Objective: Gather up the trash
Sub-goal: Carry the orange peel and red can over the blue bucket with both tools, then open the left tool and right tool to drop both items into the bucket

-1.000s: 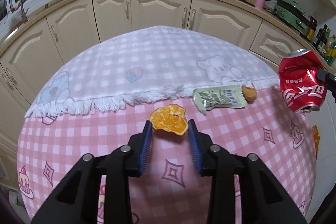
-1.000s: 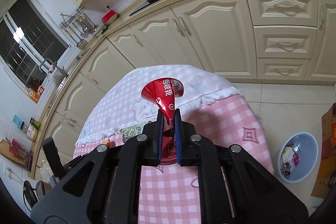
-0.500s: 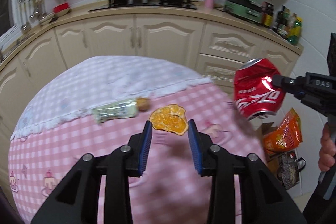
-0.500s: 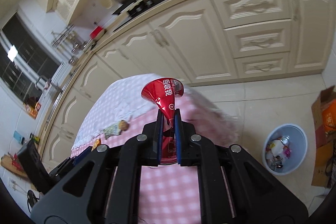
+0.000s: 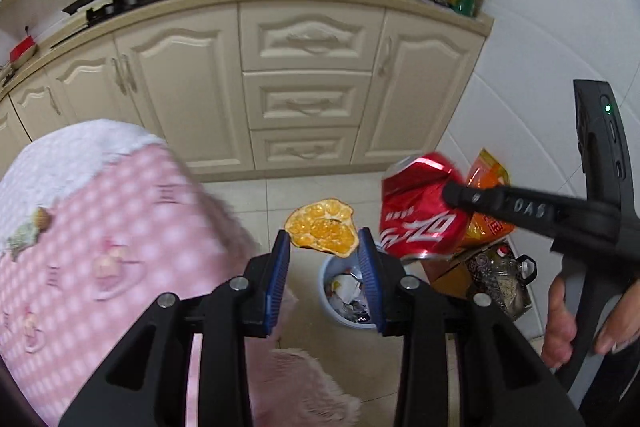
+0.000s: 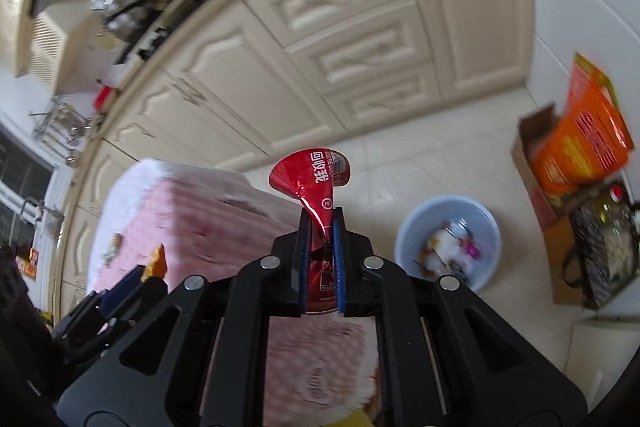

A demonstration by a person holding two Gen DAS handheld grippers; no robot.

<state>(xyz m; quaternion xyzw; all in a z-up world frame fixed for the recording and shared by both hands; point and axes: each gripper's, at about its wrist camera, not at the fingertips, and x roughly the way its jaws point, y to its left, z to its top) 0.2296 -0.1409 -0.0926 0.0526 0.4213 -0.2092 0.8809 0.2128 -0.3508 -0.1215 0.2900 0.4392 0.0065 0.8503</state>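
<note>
Now that both grippers have swung off the pink checked tabletop, the left gripper pinching a dried orange peel and the right gripper clamping a crushed red soda can hang near the pale blue waste bin, so dropping looks next.

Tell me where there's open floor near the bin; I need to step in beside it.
Bare tile lies between the blue bin and the cream cabinets, and between the bin and the pink-clothed table. The bin's far side is crowded: a cardboard box with an orange bag and a dark bag of bottles sit close beside it.
</note>
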